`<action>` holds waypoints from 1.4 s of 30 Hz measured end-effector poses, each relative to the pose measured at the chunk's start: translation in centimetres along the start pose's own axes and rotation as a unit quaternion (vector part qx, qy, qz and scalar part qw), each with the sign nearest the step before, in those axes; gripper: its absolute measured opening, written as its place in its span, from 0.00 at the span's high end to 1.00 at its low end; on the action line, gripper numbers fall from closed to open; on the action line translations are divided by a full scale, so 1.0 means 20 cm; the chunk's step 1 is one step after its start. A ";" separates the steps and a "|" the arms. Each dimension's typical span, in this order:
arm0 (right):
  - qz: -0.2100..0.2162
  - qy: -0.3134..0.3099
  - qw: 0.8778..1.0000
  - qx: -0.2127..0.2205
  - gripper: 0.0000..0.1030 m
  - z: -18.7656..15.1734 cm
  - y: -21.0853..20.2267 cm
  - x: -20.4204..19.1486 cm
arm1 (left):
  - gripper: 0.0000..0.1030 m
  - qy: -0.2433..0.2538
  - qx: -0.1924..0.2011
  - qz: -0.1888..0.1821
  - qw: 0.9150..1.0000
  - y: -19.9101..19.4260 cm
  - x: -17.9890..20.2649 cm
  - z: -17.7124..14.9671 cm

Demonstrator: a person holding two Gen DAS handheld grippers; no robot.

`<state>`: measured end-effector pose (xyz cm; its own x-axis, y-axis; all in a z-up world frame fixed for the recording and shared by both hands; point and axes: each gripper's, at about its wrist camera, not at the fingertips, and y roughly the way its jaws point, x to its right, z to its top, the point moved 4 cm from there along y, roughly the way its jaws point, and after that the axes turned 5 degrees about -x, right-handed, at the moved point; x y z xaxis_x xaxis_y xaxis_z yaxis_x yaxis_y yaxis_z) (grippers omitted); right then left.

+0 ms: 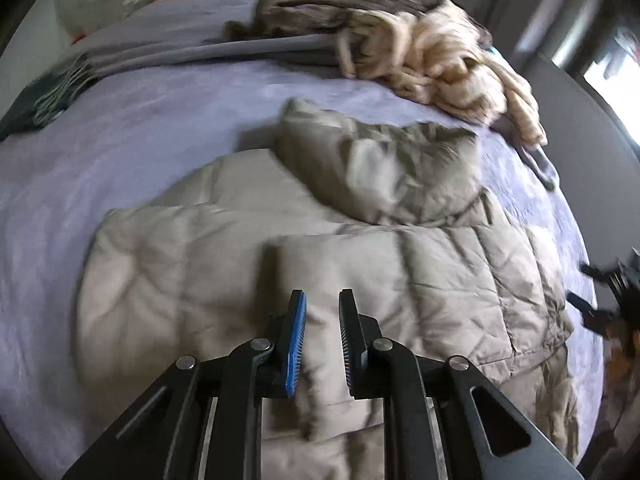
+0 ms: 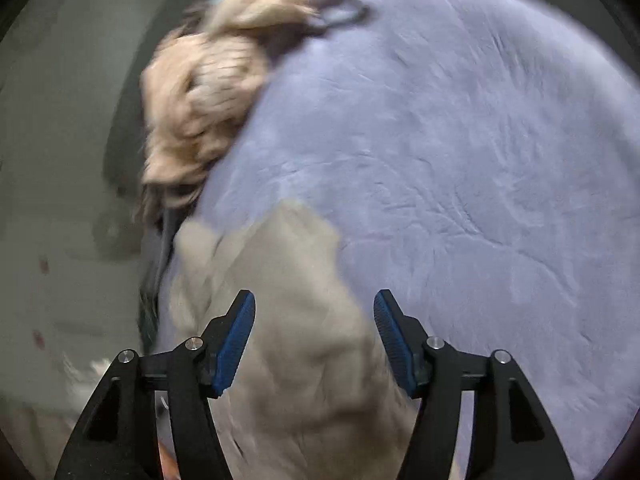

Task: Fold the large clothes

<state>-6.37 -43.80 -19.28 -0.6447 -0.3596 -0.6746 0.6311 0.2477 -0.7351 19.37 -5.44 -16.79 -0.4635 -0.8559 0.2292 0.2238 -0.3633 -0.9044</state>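
Bed: we're working over a bed (image 1: pixel 120 152) w/ a lavender-blue cover, wrinkled but flat; grey wall or floor beyond its edge in the right wrist view.
Jacket, place: beige puffy jacket (image 1: pixel 280 272) lies spread on the bed, right under both grippers; in the right wrist view one end of it reaches out toward the bed's edge.
Jacket, look: quilted in panels, matte, creased; hood (image 1: pixel 380 172) lies loosely bunched at the far end; a panel seems folded in over the body already, though blur makes the layers hard to sort.
Other stuff: cream and brown fuzzy blanket (image 1: pixel 420 56) heaped at the far corner, grey folded cloth (image 1: pixel 192 48) next to it, well apart from the jacket.
Left gripper: left gripper (image 1: pixel 322 300) hangs above the jacket's middle, fingers (image 1: pixel 298 320) nearly together w/ only a narrow slit, nothing pinched between them.
Right gripper: right gripper (image 2: pixel 314 300) stands wide apart over the jacket's end part; cloth shows between the pads but they don't press it, so no hold.
Step, our guess: we're between grabs, lining up the next fold.
Doing it well: we'd pinch through the seam or hem, not the puffy middle, since slick fill probably slips; take both corners of one edge, lift evenly, lay it over, then press air out.
Risk: hood may flop out and spoil the shape, so we'd tuck it first.
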 end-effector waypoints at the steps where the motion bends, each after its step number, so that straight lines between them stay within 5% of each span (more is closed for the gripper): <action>1: 0.014 0.020 1.000 -0.012 0.36 0.02 0.06 0.01 | 0.81 0.007 -0.003 0.003 1.000 0.02 0.03 0.00; 2: 0.039 0.031 0.998 -0.027 0.38 0.03 0.12 0.00 | 0.81 0.011 -0.009 0.009 1.000 0.06 0.05 -0.01; 4: 0.048 0.014 0.998 -0.033 0.66 0.03 0.17 -0.06 | 0.81 0.013 -0.023 0.033 0.999 0.16 0.05 -0.01; 6: 0.022 -0.012 0.999 -0.036 0.82 0.02 0.21 -0.09 | 0.81 0.015 -0.035 0.044 0.998 0.25 0.03 -0.01; 10: -0.078 -0.059 0.995 -0.036 0.83 0.05 0.33 -0.07 | 0.81 0.028 -0.030 0.048 0.998 0.32 0.03 0.00; 17: -0.122 -0.109 0.986 -0.022 0.83 0.02 0.31 -0.09 | 0.81 0.033 -0.024 0.069 0.997 0.25 0.05 -0.02; 23: -0.193 -0.213 0.957 0.015 0.81 -0.16 0.09 -0.25 | 0.81 0.022 -0.015 0.070 0.997 0.08 0.00 -0.12; 27: -0.210 -0.247 0.946 0.026 0.81 -0.34 -0.02 -0.26 | 0.81 0.026 -0.033 0.088 0.995 0.10 -0.03 -0.23; 31: -0.245 -0.261 0.934 -0.015 0.82 -0.44 0.10 -0.15 | 0.81 0.021 -0.038 0.088 0.995 0.18 -0.05 -0.27; 36: -0.249 -0.248 0.936 -0.033 0.72 -0.41 0.17 -0.09 | 0.81 0.011 -0.048 0.091 0.995 0.17 -0.06 -0.25; 42: -0.244 -0.230 0.941 -0.041 0.65 -0.43 0.02 -0.15 | 0.81 0.009 -0.055 0.116 0.992 0.02 -0.05 -0.27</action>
<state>-8.01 -34.91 -18.11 -0.5816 -0.7956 -0.1693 0.2620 0.0138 -0.9650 15.22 -2.76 -19.25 -0.4254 -0.9050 0.0047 0.2312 -0.1137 -0.9662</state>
